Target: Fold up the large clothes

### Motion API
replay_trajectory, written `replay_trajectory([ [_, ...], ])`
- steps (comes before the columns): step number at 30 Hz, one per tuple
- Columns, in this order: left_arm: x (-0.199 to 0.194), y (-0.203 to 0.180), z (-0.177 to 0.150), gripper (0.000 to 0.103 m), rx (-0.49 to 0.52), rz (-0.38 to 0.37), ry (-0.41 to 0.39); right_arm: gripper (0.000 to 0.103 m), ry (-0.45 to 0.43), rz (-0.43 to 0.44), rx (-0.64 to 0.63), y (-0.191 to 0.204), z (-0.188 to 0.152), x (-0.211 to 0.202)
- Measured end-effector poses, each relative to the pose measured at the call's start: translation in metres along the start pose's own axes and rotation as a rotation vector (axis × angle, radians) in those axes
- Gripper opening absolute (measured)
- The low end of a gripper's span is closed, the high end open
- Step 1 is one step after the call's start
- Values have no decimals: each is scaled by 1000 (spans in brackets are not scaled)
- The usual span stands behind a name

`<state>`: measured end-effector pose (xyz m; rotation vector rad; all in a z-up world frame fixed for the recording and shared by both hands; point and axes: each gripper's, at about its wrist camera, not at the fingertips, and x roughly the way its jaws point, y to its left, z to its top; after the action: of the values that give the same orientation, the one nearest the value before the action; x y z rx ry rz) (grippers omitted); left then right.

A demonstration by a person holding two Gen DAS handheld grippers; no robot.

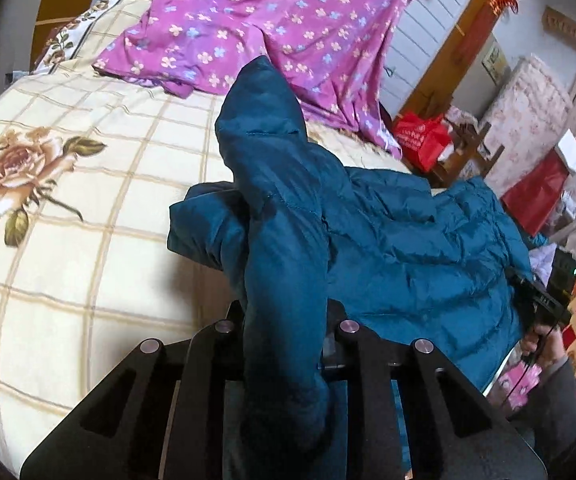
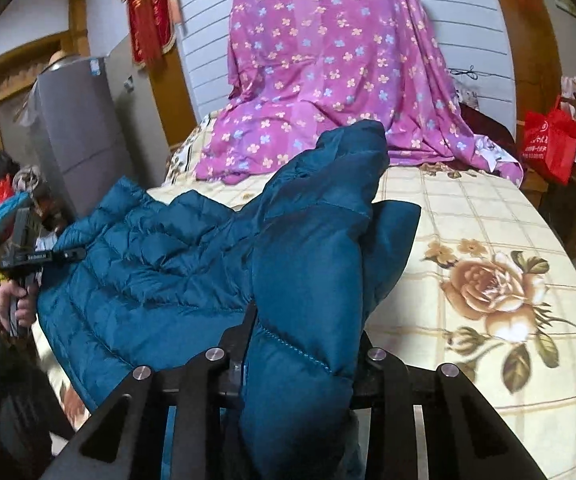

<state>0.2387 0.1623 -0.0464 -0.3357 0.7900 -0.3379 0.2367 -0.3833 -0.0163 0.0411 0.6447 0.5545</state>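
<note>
A teal quilted puffer jacket [image 1: 407, 232] lies spread on a bed with a cream checked sheet [image 1: 68, 240]. My left gripper [image 1: 284, 320] is shut on a thick fold of the jacket, which bulges up between the jaws and hides the fingertips. In the right wrist view, my right gripper [image 2: 303, 344] is shut on another bunched part of the jacket [image 2: 148, 264], lifted off the sheet [image 2: 487, 208]. Each view shows the other gripper at the jacket's far side, held by a hand: the right one [image 1: 517, 280] and the left one [image 2: 76, 255].
A purple flowered cloth [image 1: 268, 20] is draped over a tall heap at the bed's far end [image 2: 327, 60]. A red bag [image 2: 551, 144] hangs on a wooden chair beside the bed. A grey fridge [image 2: 76, 128] stands at the other side.
</note>
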Motion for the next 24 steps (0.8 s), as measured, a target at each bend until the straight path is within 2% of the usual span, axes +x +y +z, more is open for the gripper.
replay_trajectory([
  [2,16,-1,-9,19,22,28,22,30,28,40,44,-17,-8,1],
  [3,23,1,-12,23,21,42,37,33,40,59,74,-25,-15,2],
  [4,32,6,-15,26,7,65,62,34,68,62,134,-37,-24,11],
  [6,47,20,-21,37,-35,93,130,42,139,64,252,-52,-39,28],
  [8,42,24,-23,41,-54,95,130,46,175,58,385,-64,-49,33],
  [10,27,23,-18,44,-57,110,115,49,124,47,477,-71,-54,19],
  [12,13,20,-14,44,-58,130,89,59,71,-12,496,-69,-51,-1],
  [14,-5,12,-9,44,-54,177,14,60,-11,-88,492,-61,-44,-28],
  [16,-12,-1,0,44,-51,160,-41,70,-83,-166,459,-44,-32,-47],
  [17,-13,-8,3,45,-47,144,-52,75,-94,-183,441,-36,-27,-48],
  [19,-5,-31,9,51,-25,114,-64,76,-80,-223,378,-11,-14,-38],
  [21,18,-48,16,52,-17,114,-45,76,-57,-234,368,3,-6,-19],
  [24,52,-48,17,52,-31,185,1,76,-31,-221,414,3,-8,9],
])
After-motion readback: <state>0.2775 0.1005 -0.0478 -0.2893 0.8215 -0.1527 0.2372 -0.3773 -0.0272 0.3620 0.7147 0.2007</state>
